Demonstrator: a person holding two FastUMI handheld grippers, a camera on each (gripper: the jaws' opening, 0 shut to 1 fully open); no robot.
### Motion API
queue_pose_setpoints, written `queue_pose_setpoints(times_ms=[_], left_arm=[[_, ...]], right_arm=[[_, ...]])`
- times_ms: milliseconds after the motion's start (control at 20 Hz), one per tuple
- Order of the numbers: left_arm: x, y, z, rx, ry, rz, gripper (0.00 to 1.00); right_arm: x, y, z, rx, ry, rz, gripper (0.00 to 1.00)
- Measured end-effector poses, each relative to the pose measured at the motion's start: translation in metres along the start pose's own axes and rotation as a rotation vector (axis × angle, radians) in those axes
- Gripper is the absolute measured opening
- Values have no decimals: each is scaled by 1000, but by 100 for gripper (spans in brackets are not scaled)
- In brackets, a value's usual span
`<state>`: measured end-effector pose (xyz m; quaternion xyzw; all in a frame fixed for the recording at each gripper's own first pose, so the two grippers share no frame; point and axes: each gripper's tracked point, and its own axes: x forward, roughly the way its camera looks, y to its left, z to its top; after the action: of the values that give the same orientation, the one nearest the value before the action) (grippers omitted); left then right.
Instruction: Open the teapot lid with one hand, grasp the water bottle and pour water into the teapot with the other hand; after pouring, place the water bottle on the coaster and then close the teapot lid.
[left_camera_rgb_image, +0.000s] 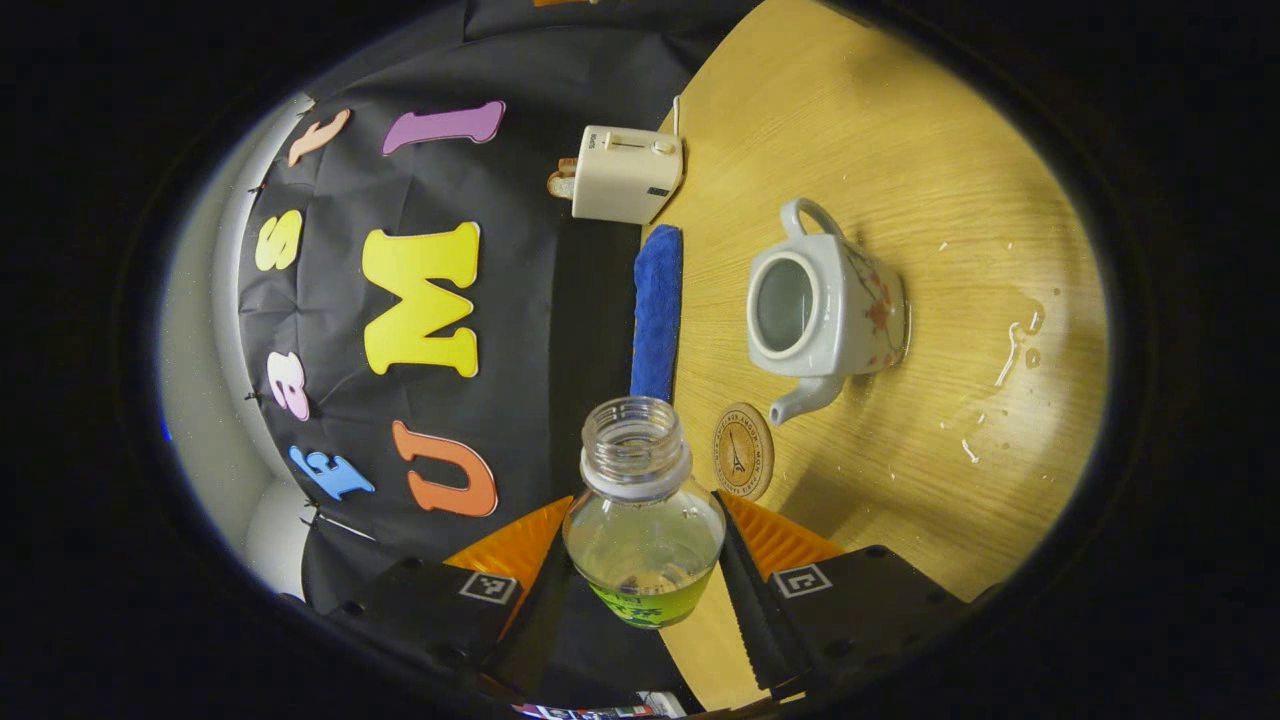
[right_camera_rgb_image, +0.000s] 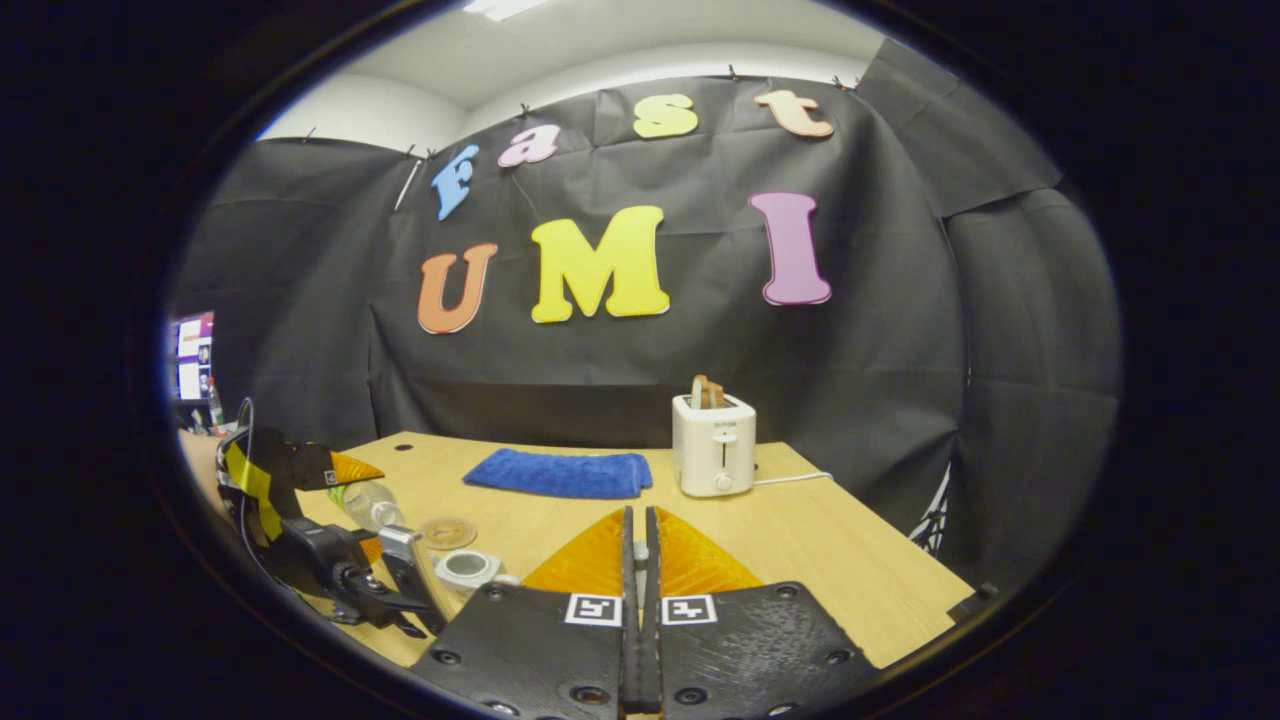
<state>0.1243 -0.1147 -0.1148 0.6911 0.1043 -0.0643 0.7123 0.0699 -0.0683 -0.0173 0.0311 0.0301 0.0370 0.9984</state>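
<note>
We're gripping the water bottle (left_camera_rgb_image: 645, 510) in the left hand-held gripper (left_camera_rgb_image: 645, 575), neck tipping frame-up. Teapot (left_camera_rgb_image: 825, 315), lid off, is sitting upper right; coaster (left_camera_rgb_image: 743, 450) just beside the bottle. Right hand-held gripper (right_camera_rgb_image: 637, 570) is closed, apparently empty.

The left gripper view is looking, rolled sideways, from close above the pale wooden table (left_camera_rgb_image: 900, 150), facing its far edge. The right gripper view is looking level from the near edge toward the far edge. Both are sharing the folded blue cloth (left_camera_rgb_image: 657, 310) (right_camera_rgb_image: 560, 472) and cream toaster (left_camera_rgb_image: 625, 172) (right_camera_rgb_image: 713, 445).
</note>
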Motion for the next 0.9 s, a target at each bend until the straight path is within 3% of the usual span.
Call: queue_pose_setpoints(times_ms=[200,750,900], left_arm=[[2,-9,7,13,15,-13,76],[15,-10,33,375,94,-67,74],[20,-15,28,465,131,-111,72]], right_arm=[[0,-3,-1,11,1,-2,0],[0,-17,1,21,-1,-24,0],[-1,-20,1,29,-2,-24,0]])
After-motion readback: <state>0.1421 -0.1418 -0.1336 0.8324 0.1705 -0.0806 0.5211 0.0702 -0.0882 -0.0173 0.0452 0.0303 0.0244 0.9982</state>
